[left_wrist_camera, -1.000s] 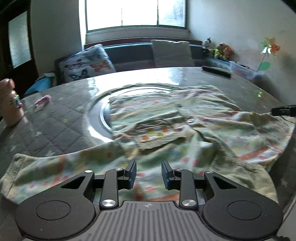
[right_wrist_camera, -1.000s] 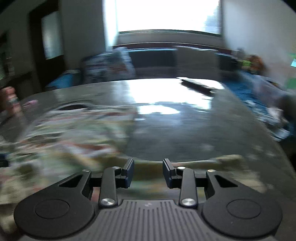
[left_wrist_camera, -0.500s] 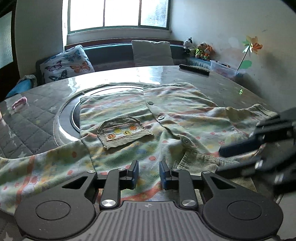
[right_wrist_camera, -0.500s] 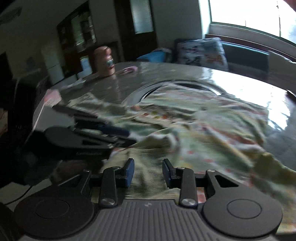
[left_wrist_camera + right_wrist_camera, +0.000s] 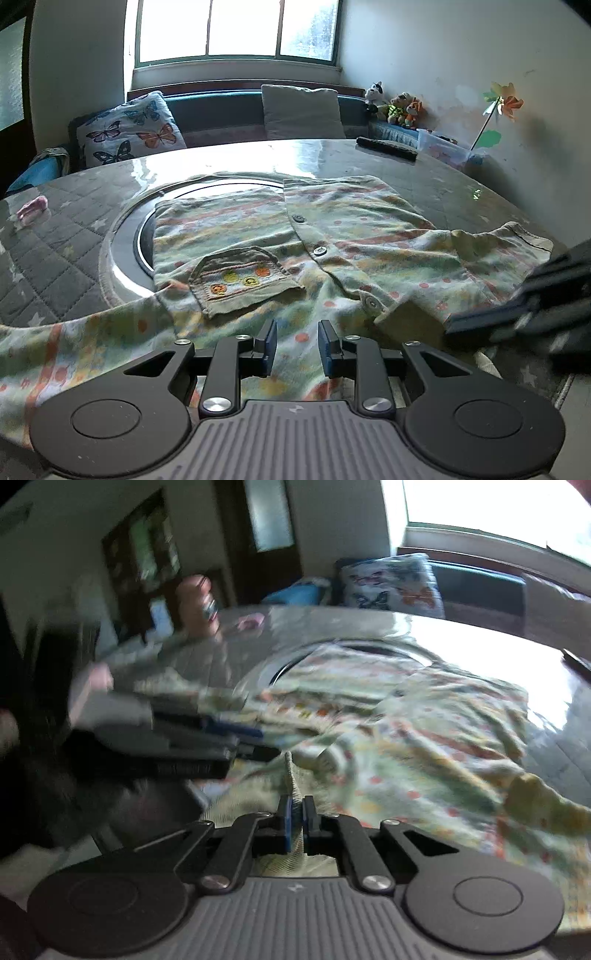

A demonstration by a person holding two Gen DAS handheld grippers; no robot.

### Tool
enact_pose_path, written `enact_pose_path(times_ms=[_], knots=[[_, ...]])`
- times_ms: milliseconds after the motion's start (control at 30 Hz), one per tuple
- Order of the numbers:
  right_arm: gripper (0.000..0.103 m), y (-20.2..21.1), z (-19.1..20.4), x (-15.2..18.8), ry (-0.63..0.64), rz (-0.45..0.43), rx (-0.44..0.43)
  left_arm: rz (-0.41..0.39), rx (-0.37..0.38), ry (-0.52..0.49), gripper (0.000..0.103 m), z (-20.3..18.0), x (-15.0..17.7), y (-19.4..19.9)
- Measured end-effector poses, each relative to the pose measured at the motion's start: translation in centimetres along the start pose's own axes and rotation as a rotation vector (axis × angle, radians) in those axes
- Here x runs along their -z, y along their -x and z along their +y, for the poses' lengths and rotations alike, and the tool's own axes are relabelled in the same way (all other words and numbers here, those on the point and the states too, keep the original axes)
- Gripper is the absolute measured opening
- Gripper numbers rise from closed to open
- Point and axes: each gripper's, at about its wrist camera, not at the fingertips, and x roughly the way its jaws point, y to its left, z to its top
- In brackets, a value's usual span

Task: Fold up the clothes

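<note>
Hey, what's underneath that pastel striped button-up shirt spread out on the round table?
The pastel striped shirt lies across a round glass turntable set on the grey quilted table cover. Only the turntable's left arc shows; the rest is covered by fabric.

right hand-held gripper pinches a ridge of the patterned shirt spread on the tabletop; left hand-held gripper blurred beside it

shirt spread flat on table, partly over inset ring. pocket left of buttons. left gripper above near hem; right gripper at shirt's right edge. remote far right; cushions behind table.
</note>
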Motion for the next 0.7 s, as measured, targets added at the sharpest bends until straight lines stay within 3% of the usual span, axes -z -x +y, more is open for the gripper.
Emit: enact_pose_path(times_ms=[233,700], knots=[[0.004,2.3,-2.3,-0.9,-0.123,-0.059,-0.038,0.022,0.041,-0.060,0.025,-1.9,0.3,-1.1],[0.004,1.1,-1.0,-0.5,-0.078,-0.034,-0.056,-0.005,0.066,-0.156,0.025,-3.3,1.9,0.5]])
